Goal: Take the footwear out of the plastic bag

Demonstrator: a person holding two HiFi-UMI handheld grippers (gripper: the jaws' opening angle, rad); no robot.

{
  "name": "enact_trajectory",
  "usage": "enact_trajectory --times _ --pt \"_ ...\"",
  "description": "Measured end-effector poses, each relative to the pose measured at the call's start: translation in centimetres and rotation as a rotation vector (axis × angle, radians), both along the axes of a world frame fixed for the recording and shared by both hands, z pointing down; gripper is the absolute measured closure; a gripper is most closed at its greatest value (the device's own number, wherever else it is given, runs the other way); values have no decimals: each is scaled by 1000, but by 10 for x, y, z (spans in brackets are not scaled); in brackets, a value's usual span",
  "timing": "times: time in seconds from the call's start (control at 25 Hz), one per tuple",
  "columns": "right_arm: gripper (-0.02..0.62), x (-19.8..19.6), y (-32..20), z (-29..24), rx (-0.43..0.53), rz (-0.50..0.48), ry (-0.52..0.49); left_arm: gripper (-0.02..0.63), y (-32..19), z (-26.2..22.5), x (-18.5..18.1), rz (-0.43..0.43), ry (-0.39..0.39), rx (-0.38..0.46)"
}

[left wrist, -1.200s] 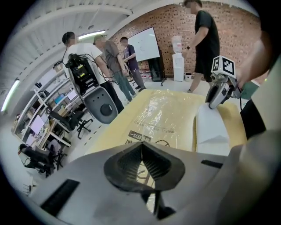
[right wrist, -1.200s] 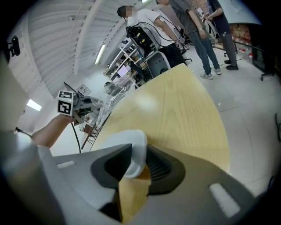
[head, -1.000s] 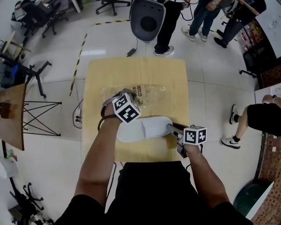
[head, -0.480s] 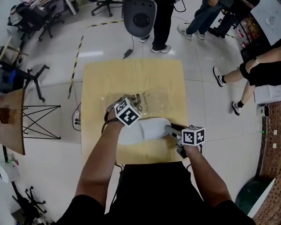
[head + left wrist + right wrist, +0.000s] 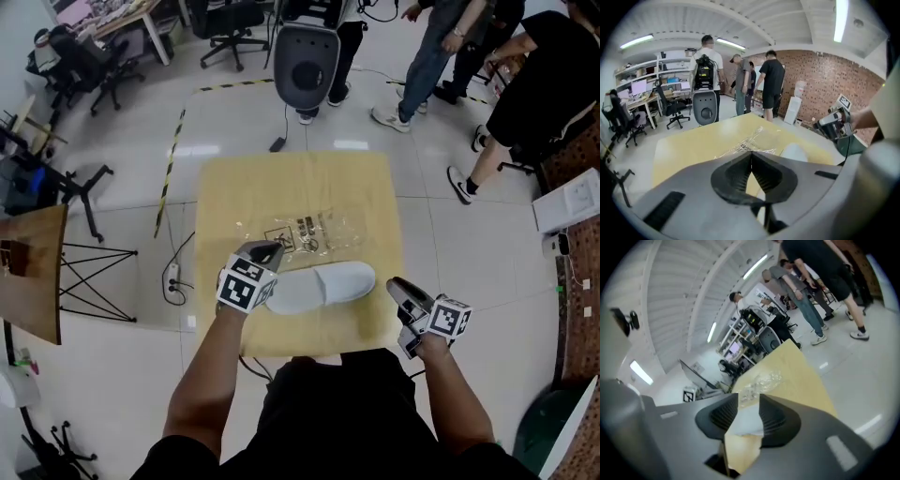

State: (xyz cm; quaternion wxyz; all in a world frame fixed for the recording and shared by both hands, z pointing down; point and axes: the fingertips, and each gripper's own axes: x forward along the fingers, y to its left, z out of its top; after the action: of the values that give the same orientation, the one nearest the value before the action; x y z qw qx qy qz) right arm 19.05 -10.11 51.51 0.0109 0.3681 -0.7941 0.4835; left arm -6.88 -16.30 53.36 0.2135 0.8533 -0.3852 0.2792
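The slipper (image 5: pixel 319 286) lies clear of the plastic bag (image 5: pixel 314 225), so my left gripper (image 5: pixel 266 250) is closed empty and my right gripper (image 5: pixel 395 285), jaws just opening, holds nothing.

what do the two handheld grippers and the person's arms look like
The left gripper and the right gripper both have smooth grey bodies, with black ribbed pads lining the V-shaped jaws. Each carries a white cube printed with black square markers: the left cube and the right cube. The person wears a black short-sleeved top; the forearms are uncovered.
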Motion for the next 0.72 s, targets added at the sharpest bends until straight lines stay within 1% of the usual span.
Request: enact_trajectory --times 0.08,0.12,0.16,0.2,0.28,0.36,0.44,0.48,0.52,0.56,0.6,0.72 --pt "534 -4 12 -29 42 63 -206 598 26 -18 0 -44 104 -3" --pt "574 -9 19 -40 55 72 -295 600 42 -26 3 -58 159 -15" --pt "594 -14 25 -48 60 66 -360 600 59 -33 10 -67 209 -33" --pt "594 -20 32 -54 60 46 -403 600 79 -38 19 -69 250 -50" --pt "595 -30 46 -70 60 -10 -488 600 120 -48 40 -62 308 -75" --pt "595 -36 57 -101 81 -48 -646 600 160 -57 55 -67 353 -89" --pt "595 -31 68 -137 112 -71 -815 600 192 -64 65 -105 393 -94" --pt "595 -26 76 -153 127 -93 -869 600 204 -67 69 -135 407 -91" --pt "595 -21 88 -165 141 -127 -890 600 213 -70 73 -171 415 -83" --pt "594 -16 101 -173 154 -168 -868 600 222 -73 77 -208 420 -71" --pt "594 -12 116 -175 168 -213 -806 599 229 -78 83 -245 422 -57" --pt "595 9 159 -156 217 -310 -538 600 257 -97 106 -328 405 0"
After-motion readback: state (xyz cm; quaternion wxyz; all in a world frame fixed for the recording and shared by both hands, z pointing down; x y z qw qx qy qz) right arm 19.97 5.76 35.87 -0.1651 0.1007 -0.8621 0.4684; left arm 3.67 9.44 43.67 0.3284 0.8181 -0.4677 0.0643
